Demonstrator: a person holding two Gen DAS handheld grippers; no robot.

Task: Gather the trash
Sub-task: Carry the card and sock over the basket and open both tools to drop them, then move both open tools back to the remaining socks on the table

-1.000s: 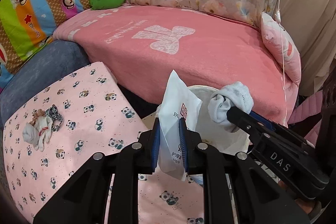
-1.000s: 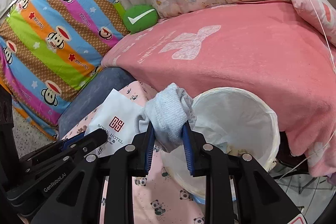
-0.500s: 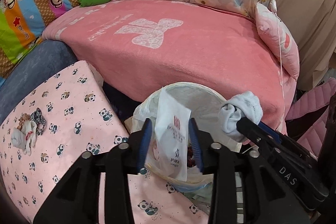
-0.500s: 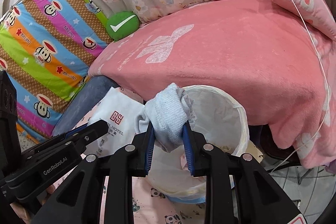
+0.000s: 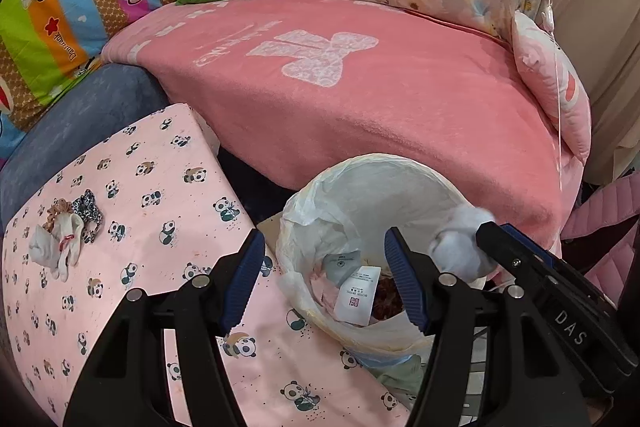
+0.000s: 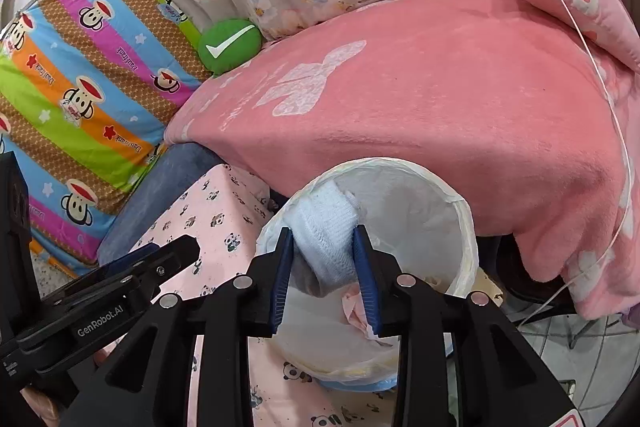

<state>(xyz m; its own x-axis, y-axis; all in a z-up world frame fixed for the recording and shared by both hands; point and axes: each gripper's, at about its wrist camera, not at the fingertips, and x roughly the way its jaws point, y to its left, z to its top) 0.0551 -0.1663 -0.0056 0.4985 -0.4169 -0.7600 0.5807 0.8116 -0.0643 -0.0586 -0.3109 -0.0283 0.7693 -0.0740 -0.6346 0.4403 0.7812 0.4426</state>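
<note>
L gripper point(image 5: 324, 279) is hanging wide open w/ nothing between the jaws; they've just been opening, and the packet point(image 5: 356, 297) is lying inside the bin point(image 5: 340, 171), label up. R gripper point(image 6: 324, 273) is sitting over the bin's near-left rim, jaws just been opening a bit, w/ the sock point(image 6: 328, 231) between the pads, looking barely pinched. Key relation: sock is hanging straight over the bin mouth, bunched, long axis running away from the R gripper, bin liner directly below. So R is the nearer one; prob. just needs to let go fully. More socks point(image 5: 60, 247) are lying on the panda cloth point(image 5: 168, 163), well left of the bin, on the L gripper's side.
</note>
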